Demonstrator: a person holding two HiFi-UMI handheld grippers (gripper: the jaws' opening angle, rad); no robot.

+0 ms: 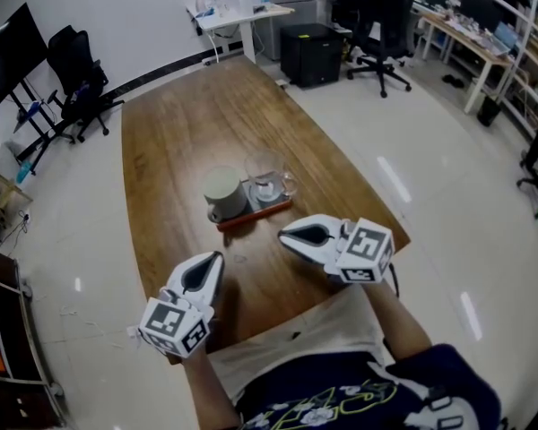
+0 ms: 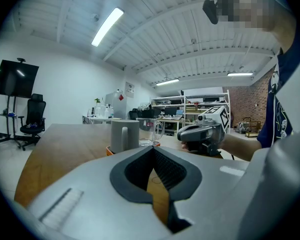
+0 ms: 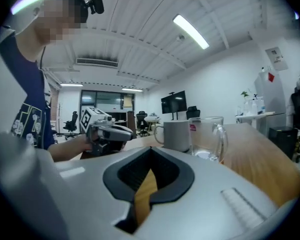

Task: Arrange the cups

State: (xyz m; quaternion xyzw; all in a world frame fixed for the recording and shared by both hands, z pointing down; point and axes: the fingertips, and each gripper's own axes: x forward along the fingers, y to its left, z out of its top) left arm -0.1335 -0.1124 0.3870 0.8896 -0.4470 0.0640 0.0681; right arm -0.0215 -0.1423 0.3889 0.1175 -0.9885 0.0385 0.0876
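Wooden tabletop (image 1: pixel 179 141), both tools near its close edge: left tool (image 1: pixel 213 262) and right tool (image 1: pixel 289 235) are closed, nothing between the jaws. Beyond them an orange tray (image 1: pixel 251 216) holds a grey mug (image 1: pixel 225 192) and a glass mug (image 1: pixel 267 179) side by side. The glass's red sticker is unreadable.

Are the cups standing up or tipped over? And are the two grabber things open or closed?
White mug: standing upright on the tray, nothing touching it.
Glass mug: upright on the tray right beside the white mug, looks empty.
Tray: lying flat on the wooden table.
Left gripper: shut, holding nothing.
Right gripper: shut, holding nothing.
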